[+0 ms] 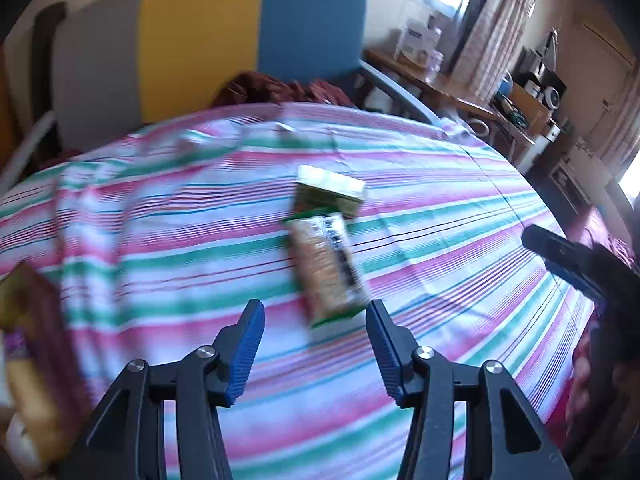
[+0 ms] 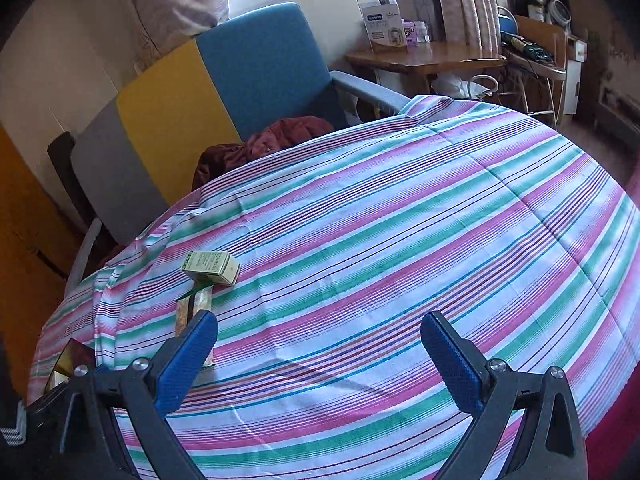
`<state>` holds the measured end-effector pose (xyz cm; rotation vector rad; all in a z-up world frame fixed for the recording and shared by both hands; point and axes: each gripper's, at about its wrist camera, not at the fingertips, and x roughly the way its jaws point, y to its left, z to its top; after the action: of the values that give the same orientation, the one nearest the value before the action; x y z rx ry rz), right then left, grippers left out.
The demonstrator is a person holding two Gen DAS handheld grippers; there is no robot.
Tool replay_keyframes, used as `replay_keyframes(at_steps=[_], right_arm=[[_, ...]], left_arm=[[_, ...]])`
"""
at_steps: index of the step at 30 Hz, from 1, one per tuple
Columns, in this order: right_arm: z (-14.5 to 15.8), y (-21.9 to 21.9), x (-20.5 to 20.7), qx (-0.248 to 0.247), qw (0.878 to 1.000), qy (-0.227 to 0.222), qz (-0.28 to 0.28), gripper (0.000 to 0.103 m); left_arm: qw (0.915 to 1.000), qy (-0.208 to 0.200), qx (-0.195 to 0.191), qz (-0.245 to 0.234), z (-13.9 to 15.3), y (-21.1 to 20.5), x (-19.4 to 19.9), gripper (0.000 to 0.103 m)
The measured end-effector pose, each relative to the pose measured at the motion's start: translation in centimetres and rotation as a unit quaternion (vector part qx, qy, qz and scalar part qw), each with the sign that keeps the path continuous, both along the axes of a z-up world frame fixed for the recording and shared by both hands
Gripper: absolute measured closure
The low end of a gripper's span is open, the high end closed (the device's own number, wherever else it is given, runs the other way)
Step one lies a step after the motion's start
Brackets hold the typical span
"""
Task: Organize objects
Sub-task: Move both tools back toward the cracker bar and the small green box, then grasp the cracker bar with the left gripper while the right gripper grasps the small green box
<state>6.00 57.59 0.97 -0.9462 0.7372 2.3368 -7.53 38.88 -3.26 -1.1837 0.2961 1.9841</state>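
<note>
At the left edge of the left wrist view, blurred yellowish packages (image 1: 28,380) are showing that the right wrist view barely catches. The left gripper (image 1: 316,316) is hovering with its blue pads parted and empty, just short of a long snack packet (image 1: 326,264) lying on the striped cloth (image 1: 460,208), its far end touching a small pale-green box (image 1: 330,192). The right wrist view is showing more bare cloth; the right gripper (image 2: 320,334) is spreading wide, holding nothing, with the packet (image 2: 194,304) and box (image 2: 212,266) beside its left finger.
</note>
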Motion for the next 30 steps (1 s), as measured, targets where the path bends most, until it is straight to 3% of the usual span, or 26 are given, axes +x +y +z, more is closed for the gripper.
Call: replay_keyframes(at_steps=[10, 12, 13, 14, 23, 27, 30], right_arm=[[-0.6, 0.4, -0.3, -0.023, 1.0, -0.005, 0.006, 0.001], [-0.6, 0.2, -0.5, -0.02, 1.0, -0.008, 0.011, 0.001], [-0.6, 0.1, -0.6, -0.019, 1.0, -0.01, 0.014, 0.001], [-0.7, 0.0, -0.7, -0.017, 1.0, -0.011, 0.019, 0.001], [-2.0, -1.8, -2.3, -0.021, 0.996, -0.051, 0.075, 0.001], [-2.1, -3.8, -4.5, -0.01, 0.987, -0.074, 0.142, 0.001], [-1.5, -5.2, -7.4, 0.041, 0.974, -0.082, 0.208, 0.001]], left_arm=[[0.9978, -0.036, -0.053, 0.016, -5.2, 6.1, -3.6, 0.049], [0.9987, -0.012, -0.049, 0.005, -5.4, 6.4, -3.3, 0.049], [0.9987, -0.006, -0.05, 0.001, -5.4, 6.3, -3.1, 0.057], [0.999, -0.001, -0.044, -0.002, -5.4, 5.9, -2.8, 0.062], [0.9996, 0.016, -0.021, 0.005, -5.0, -2.0, 1.9, 0.062], [0.9993, 0.03, -0.02, 0.004, -4.9, -5.7, 4.1, 0.062], [0.9993, 0.034, -0.014, 0.003, -5.0, -7.3, 4.9, 0.062]])
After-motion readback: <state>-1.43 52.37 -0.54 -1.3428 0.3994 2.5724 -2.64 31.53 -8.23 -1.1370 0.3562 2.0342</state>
